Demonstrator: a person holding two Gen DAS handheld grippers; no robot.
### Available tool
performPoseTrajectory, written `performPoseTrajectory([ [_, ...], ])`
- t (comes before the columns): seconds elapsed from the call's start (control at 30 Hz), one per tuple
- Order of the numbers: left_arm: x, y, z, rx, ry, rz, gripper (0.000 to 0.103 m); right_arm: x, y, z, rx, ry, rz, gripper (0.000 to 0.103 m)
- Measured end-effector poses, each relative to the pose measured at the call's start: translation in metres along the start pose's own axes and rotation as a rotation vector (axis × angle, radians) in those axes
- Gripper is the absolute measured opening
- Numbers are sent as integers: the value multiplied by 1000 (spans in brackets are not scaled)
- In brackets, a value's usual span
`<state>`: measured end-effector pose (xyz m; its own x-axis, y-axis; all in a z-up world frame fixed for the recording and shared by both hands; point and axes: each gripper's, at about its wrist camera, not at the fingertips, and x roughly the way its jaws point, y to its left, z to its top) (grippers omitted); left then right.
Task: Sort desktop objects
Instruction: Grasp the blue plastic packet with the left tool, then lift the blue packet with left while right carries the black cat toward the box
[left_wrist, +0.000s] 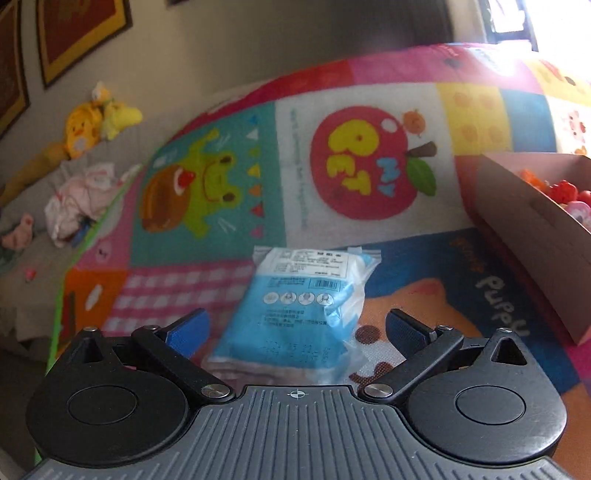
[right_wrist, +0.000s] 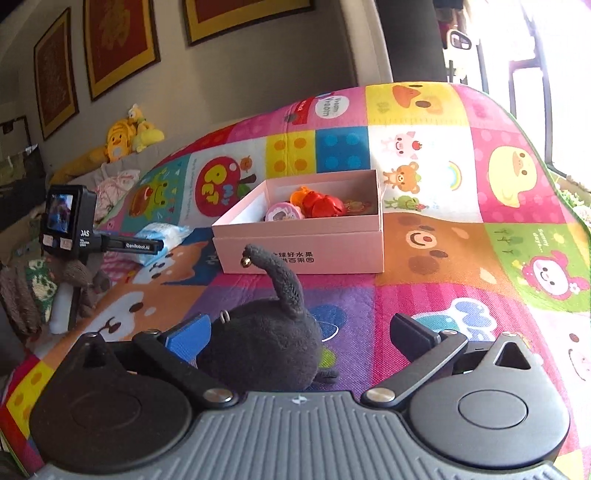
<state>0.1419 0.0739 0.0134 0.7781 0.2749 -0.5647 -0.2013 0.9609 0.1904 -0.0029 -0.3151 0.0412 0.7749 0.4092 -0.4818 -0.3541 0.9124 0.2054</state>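
A bright patchwork play mat (right_wrist: 424, 295) carries everything here. Toward the middle of it sits the pink box (right_wrist: 303, 247), lid off, with a few small red and orange toys already in it.

The right gripper (right_wrist: 299, 338) stands spread wide, and the dark grey plush toy (right_wrist: 262, 347) sits on the mat right between its fingers, closer to the blue-padded one, touching neither as far as I can see. Its tail stands up and curls toward the box, a small bell at its tip. The box lies straight ahead of this gripper, its long side facing it.

Over by the mat's left edge, the left gripper (left_wrist: 297, 332) is likewise spread, with the blue-and-white sealed packet (left_wrist: 295, 310) lying flat just ahead between the fingers, its long axis pointing away from the gripper. The box (left_wrist: 532, 229) is off to this gripper's right.

I judge each gripper nearest its own item.
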Motion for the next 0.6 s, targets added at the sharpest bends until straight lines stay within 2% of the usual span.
performPoseTrajectory([
  [0.1, 8, -2, -2, -22, 8, -2, 102, 10, -7, -6, 86, 15, -6, 103],
  [0.13, 6, -4, -3, -10, -4, 4, 98, 12, -9, -9, 102, 12, 2, 103],
  [0.17, 4, -6, -3, 1, -11, 13, 79, 12, -11, -11, 114, 2, 11, 103],
  [0.2, 2, -7, -3, 8, -8, 10, 70, 12, -12, -12, 123, -6, 14, 103],
  [0.27, -5, -7, -4, 2, -9, -16, 65, 11, -14, -13, 136, -17, 14, 103],
  [0.37, -30, -12, -10, 2, -15, -88, 63, 12, -15, -15, 148, -21, 20, 103],
  [0.5, -82, -35, -33, 32, 1, -255, 64, 13, -13, -15, 137, -19, 26, 103],
  [0.6, -117, -50, -53, 46, 19, -351, 67, 12, -10, -16, 122, -21, 25, 103],
])
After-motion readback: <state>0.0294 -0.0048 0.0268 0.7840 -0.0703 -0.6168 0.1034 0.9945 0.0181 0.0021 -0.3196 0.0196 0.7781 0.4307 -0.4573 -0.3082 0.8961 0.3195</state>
